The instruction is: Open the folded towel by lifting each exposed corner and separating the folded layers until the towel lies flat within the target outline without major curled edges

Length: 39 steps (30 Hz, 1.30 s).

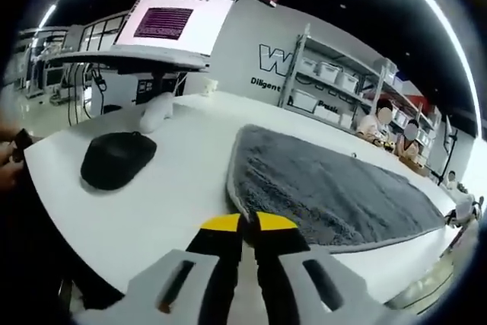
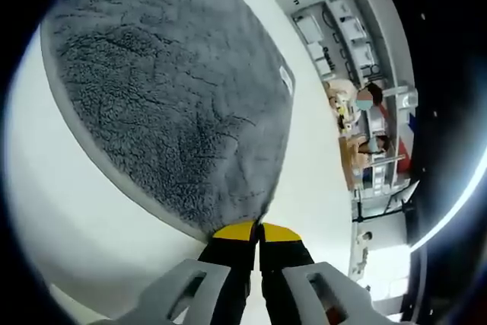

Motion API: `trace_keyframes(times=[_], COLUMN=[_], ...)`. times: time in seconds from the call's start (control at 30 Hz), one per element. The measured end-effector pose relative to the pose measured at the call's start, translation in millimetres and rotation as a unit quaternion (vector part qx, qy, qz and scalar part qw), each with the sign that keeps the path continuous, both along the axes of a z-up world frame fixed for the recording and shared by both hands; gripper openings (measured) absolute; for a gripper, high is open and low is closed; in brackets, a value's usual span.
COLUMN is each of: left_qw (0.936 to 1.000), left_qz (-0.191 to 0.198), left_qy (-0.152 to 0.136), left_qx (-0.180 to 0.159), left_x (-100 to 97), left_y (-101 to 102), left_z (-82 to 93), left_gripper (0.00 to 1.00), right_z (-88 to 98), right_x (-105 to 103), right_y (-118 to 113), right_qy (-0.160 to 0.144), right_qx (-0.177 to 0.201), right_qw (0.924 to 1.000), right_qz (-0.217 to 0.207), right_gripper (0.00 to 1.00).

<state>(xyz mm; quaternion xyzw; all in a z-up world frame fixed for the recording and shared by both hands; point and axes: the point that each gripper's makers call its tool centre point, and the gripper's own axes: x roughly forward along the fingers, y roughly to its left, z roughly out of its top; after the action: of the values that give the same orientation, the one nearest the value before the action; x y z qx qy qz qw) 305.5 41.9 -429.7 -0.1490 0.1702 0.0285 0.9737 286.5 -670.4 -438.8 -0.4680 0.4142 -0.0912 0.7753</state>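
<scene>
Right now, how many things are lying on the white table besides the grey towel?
2. A black rounded object lies left of the towel, and a small white object sits beyond it, near the table's far edge. Others may be hidden outside the views.

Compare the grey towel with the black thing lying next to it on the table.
The grey towel is spread wide and flat; the black object is a small rounded mound. The towel is fluffy-piled grey with a stitched edge; the black object looks smooth. Both lie on the white table.
</scene>
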Motion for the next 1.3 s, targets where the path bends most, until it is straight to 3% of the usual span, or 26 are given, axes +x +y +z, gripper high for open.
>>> trace_keyframes(times=[0.13, 0.37, 0.97, 1.3], left_qw=[0.9978, 0.9897, 0.9875, 0.9877], left_qz=[-0.009, -0.005, 0.008, 0.016], left_qy=[0.02, 0.051, 0.076, 0.086], left_qx=[0.063, 0.133, 0.138, 0.129], left_x=[0.1, -2.5, -13.7, -26.9], left_y=[0, 1, 9, 15], left_z=[-3.2, -5.1, -5.0, -5.7], left_gripper=[0.02, 0.02, 0.01, 0.02], right_z=[-0.2, -0.6, -2.1, -1.8], right_x=[0, -1, -3, -9], right_y=[0, 1, -2, -4], right_qy=[0.002, 0.004, 0.01, 0.008], right_qx=[-0.004, -0.017, -0.031, -0.019], right_qw=[1.0, 0.9998, 0.9995, 0.9997], right_qz=[0.004, 0.007, 0.004, 0.011], right_gripper=[0.0, 0.0, 0.0, 0.0])
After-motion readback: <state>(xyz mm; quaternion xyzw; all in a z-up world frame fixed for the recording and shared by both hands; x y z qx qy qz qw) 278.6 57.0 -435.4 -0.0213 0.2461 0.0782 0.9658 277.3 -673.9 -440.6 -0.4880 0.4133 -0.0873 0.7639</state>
